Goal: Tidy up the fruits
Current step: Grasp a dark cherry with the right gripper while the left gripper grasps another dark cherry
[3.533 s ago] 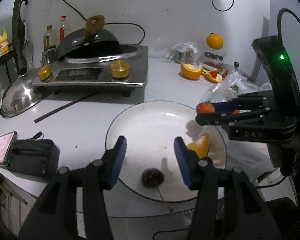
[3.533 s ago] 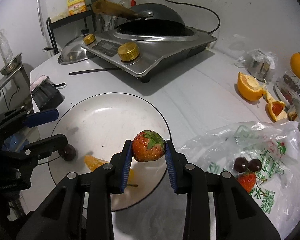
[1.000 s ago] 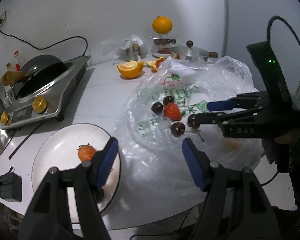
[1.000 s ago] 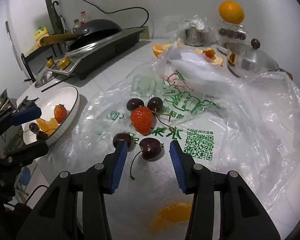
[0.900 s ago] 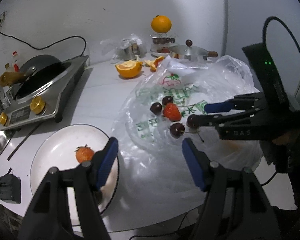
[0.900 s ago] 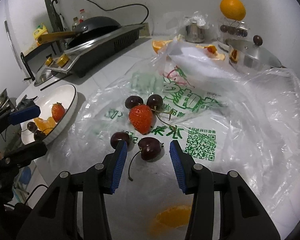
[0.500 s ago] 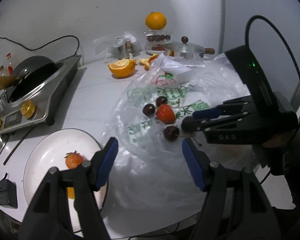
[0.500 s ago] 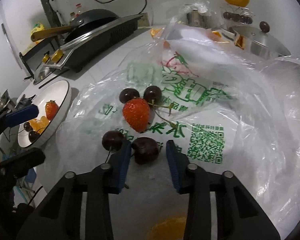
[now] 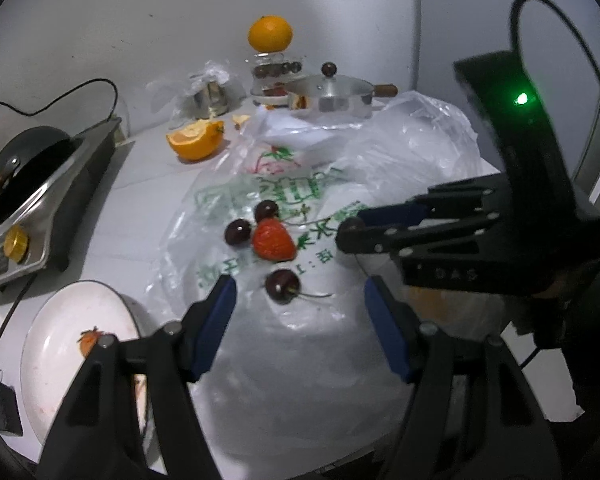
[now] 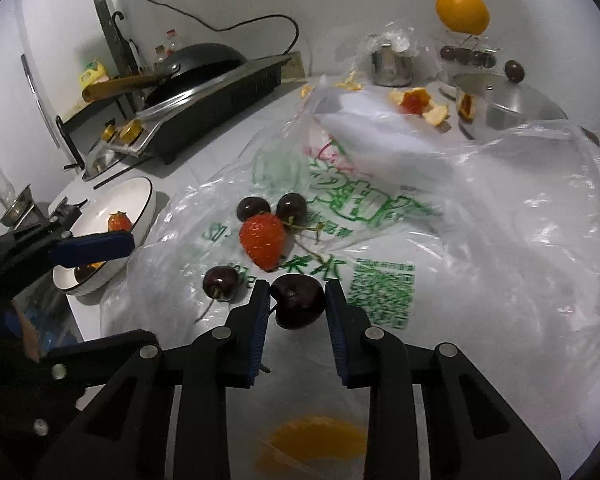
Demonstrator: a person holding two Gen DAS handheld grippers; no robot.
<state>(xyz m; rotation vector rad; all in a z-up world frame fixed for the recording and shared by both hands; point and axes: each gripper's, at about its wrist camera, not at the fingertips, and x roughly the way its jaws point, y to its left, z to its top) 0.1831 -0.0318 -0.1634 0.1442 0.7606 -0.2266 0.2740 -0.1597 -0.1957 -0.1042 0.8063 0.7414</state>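
Cherry (image 10: 298,306) sits squarely between the jaws of the right gripper (image 10: 294,308), low on the clear plastic bag (image 10: 480,248) spread over the counter (image 10: 216,148). Those jaws have just been closing and now stand narrow, with both blue pads (image 10: 260,320) against the fruit's sides, so I judge it gripped, though it looks to rest on the bag and is not yet lifted. The fruit is nearly round, so no long axis matters; its stem is hidden behind the left-hand pad.

Just beyond the jaws and to their left lies a second cherry (image 10: 220,282), its stem trailing toward the gripper. Straight ahead is a strawberry (image 10: 262,242), with two more cherries touching its far end.

The white plate (image 10: 140,196), already carrying a strawberry and some orange pieces, is well off to the left of the right jaws, past the bag's edge. That is the direction the coming carry depends on: up, then leftward across the loose fruit.

The left gripper (image 9: 300,316) hangs with its jaws wide and nothing between them, over the near part of the bag; the stemmed cherry (image 9: 282,286) lies just ahead of them, so the left hand is the nearer one for it and for the plate (image 9: 56,320).
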